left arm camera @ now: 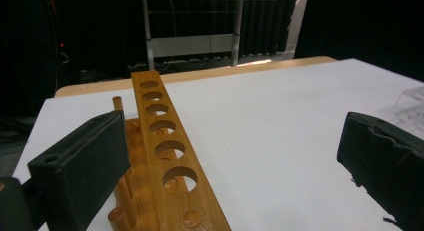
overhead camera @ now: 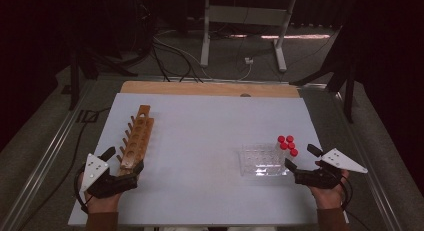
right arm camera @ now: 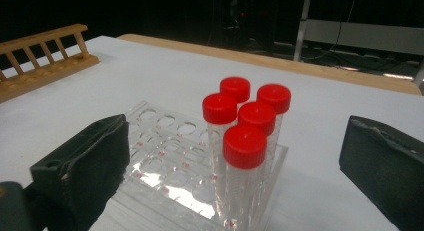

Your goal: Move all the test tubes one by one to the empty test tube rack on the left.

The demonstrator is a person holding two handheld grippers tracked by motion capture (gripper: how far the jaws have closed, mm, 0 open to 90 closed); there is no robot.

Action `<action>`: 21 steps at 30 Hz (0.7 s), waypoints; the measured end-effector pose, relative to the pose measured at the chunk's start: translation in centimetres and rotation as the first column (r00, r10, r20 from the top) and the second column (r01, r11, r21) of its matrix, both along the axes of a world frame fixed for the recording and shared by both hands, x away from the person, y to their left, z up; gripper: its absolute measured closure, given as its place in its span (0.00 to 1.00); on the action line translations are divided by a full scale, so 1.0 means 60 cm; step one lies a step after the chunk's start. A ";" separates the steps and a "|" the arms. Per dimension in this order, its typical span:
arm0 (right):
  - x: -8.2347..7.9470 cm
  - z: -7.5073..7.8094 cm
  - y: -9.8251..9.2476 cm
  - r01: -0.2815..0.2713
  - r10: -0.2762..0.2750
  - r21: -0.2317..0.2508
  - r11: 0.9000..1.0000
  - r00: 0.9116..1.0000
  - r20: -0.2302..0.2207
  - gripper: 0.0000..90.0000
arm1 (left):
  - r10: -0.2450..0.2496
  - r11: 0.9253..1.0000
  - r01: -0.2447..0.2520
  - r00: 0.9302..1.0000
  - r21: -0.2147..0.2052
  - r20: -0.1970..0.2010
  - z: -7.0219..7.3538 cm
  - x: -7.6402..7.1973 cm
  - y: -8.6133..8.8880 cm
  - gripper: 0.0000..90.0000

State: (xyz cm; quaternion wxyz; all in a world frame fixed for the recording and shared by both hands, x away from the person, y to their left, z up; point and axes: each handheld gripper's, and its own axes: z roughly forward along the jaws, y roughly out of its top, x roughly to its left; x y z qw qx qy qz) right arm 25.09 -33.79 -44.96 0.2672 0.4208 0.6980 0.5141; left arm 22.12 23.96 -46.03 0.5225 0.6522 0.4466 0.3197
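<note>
A wooden tube rack [overhead camera: 136, 138] with a row of empty holes lies at the table's left, running away from me. My left gripper [overhead camera: 122, 161] stands open at its near end; in the left gripper view the wooden rack [left arm camera: 170, 156] passes just inside the left jaw of the gripper [left arm camera: 232, 136]. On the right, a clear plastic rack [overhead camera: 262, 160] holds several red-capped tubes [overhead camera: 287, 144] in its far right corner. My right gripper [overhead camera: 301, 157] is open just short of them. The tubes [right arm camera: 245, 143] and clear rack [right arm camera: 165, 156] sit between the wide jaws of the right gripper [right arm camera: 235, 131].
The white table top [overhead camera: 210, 121] ends in a wooden strip [overhead camera: 210, 88] at the far side. Beyond it are floor cables [overhead camera: 175, 56] and a metal desk frame [overhead camera: 245, 21]. Dark stands flank both sides.
</note>
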 end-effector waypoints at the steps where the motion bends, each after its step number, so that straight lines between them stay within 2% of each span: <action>1: -0.001 0.002 -0.001 -0.002 0.002 0.001 1.000 1.000 0.001 0.00 | 0.009 1.000 -0.009 1.000 -0.010 0.003 0.000 -0.001 0.003 0.01; 3: -0.001 0.004 -0.002 -0.001 0.001 -0.003 1.000 1.000 0.000 0.00 | 0.020 1.000 -0.020 1.000 -0.021 0.006 0.001 -0.001 0.005 0.01; 8: 0.000 0.004 -0.004 -0.002 0.002 -0.002 1.000 1.000 -0.011 0.00 | 0.041 0.999 -0.041 0.999 -0.021 0.009 0.000 -0.001 0.007 0.01; 12: -0.001 0.005 -0.008 -0.023 0.023 0.001 1.000 1.000 -0.017 0.06 | 0.046 0.999 -0.046 0.999 -0.022 0.004 -0.001 0.000 0.007 0.01; 15: -0.003 0.003 -0.011 -0.025 0.025 0.003 1.000 1.000 -0.003 0.17 | 0.060 0.998 -0.060 0.998 -0.020 0.009 -0.002 -0.001 0.008 0.01; 16: -0.003 0.003 -0.011 -0.025 0.025 0.003 1.000 1.000 -0.003 0.17 | 0.060 0.998 -0.060 0.998 -0.020 0.009 -0.002 -0.001 0.008 0.01; 18: -0.002 -0.001 -0.010 -0.039 0.039 -0.007 0.999 0.999 -0.015 0.28 | 0.069 0.997 -0.069 0.998 -0.022 -0.001 -0.005 0.002 0.010 0.01; 19: -0.002 -0.001 -0.010 -0.039 0.039 -0.007 0.999 0.999 -0.015 0.28 | 0.069 0.997 -0.069 0.998 -0.022 -0.001 -0.005 0.002 0.010 0.01; 20: -0.001 -0.005 -0.007 -0.044 0.043 -0.025 0.999 0.999 -0.026 0.39 | 0.074 0.997 -0.074 0.997 -0.027 -0.004 -0.006 0.003 0.011 0.01; 21: 0.000 -0.008 -0.005 -0.046 0.044 -0.037 0.998 0.998 -0.034 0.42 | 0.074 0.997 -0.074 0.997 -0.027 -0.004 -0.006 0.003 0.011 0.01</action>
